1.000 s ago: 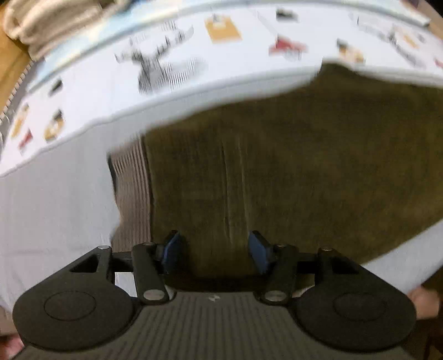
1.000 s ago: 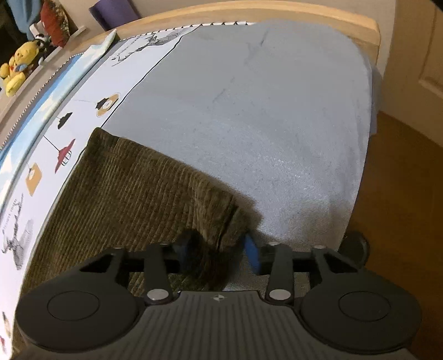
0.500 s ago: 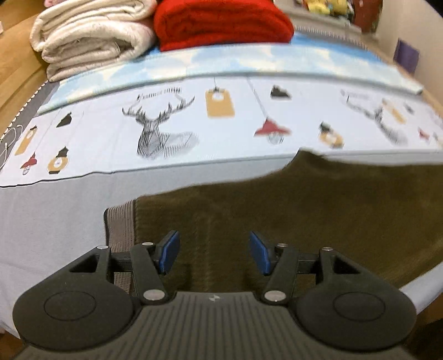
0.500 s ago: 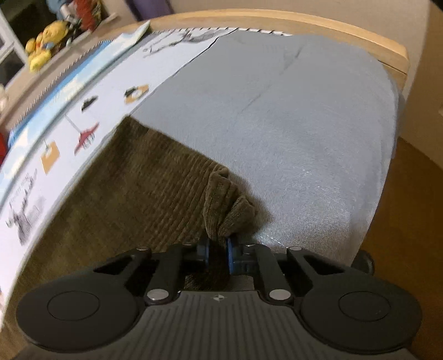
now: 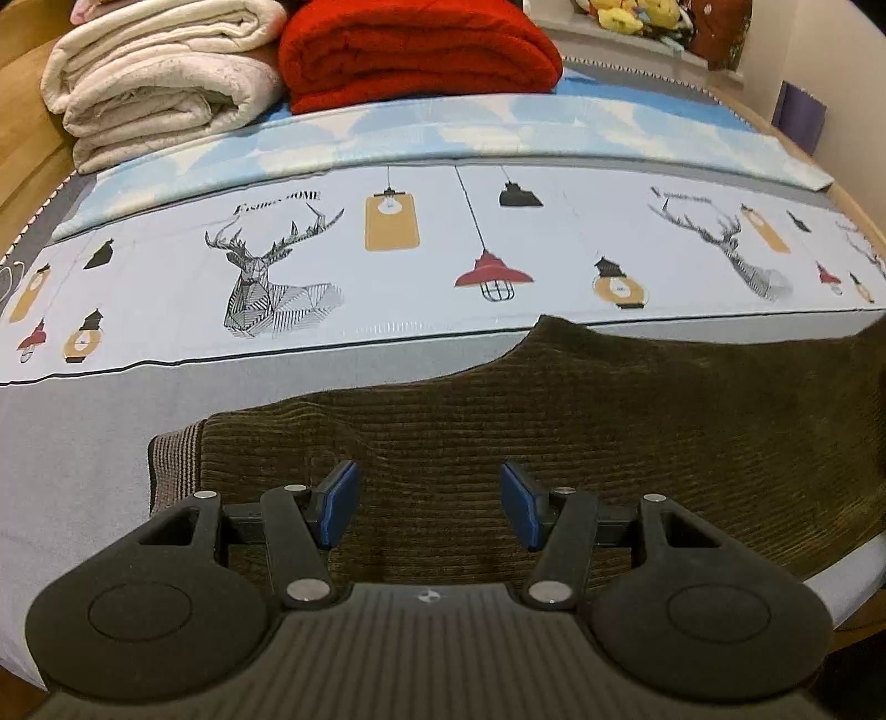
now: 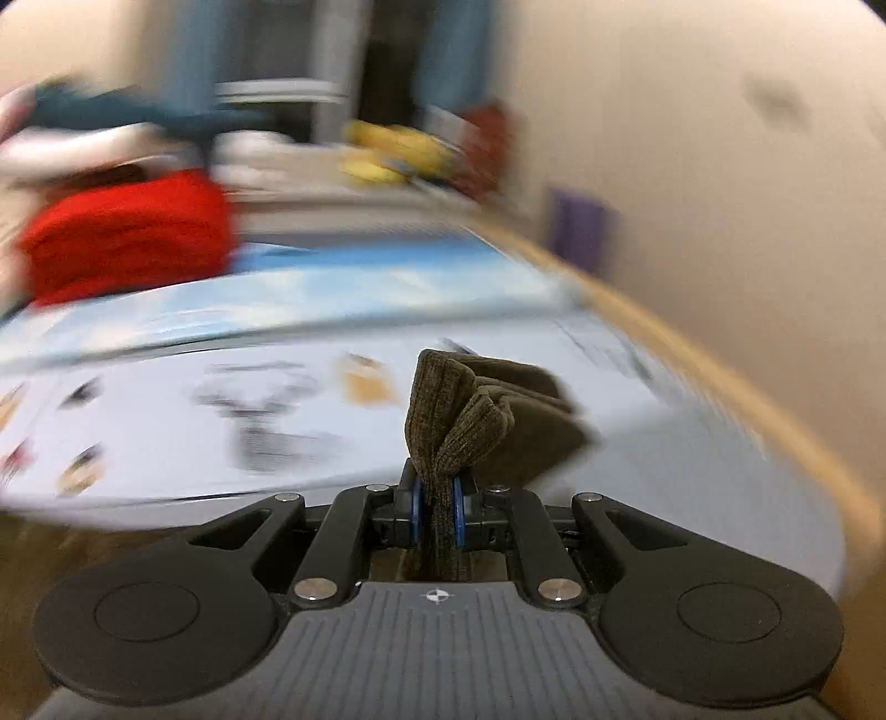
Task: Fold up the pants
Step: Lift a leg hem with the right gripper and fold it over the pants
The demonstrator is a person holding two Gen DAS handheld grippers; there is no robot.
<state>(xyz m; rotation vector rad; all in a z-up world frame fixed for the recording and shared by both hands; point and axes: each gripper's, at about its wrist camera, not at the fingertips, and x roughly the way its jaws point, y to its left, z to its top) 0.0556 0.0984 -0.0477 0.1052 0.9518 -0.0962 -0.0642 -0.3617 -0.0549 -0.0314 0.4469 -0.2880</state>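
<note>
the right gripper [image 6: 437, 512] is clamped on a bunched cuff of the pants [image 5: 554, 432]. the left gripper [image 5: 429, 501] hovers wide and empty above their waistband. carry the cuff low and straight over toward that waistband so the edges meet squarely.

In the left wrist view the pants [image 5: 581, 437] lie flat on the bed sheet [image 5: 72, 443], spread from the centre toward 3 o'clock, their waistband [image 5: 174, 465] at the 9 o'clock end just beyond the left gripper [image 5: 429, 501], which sits over the cloth at 6 o'clock. Behind the pants, toward 12 o'clock, a printed band [image 5: 415, 260] runs across the bed, and behind that 2 folded blankets [image 5: 160, 72] [image 5: 415, 50] sit side by side at 11 and 12 o'clock. In the right wrist view a bunched end of the pants stands between the pads of the right gripper [image 6: 437, 512], above the bed.
</note>
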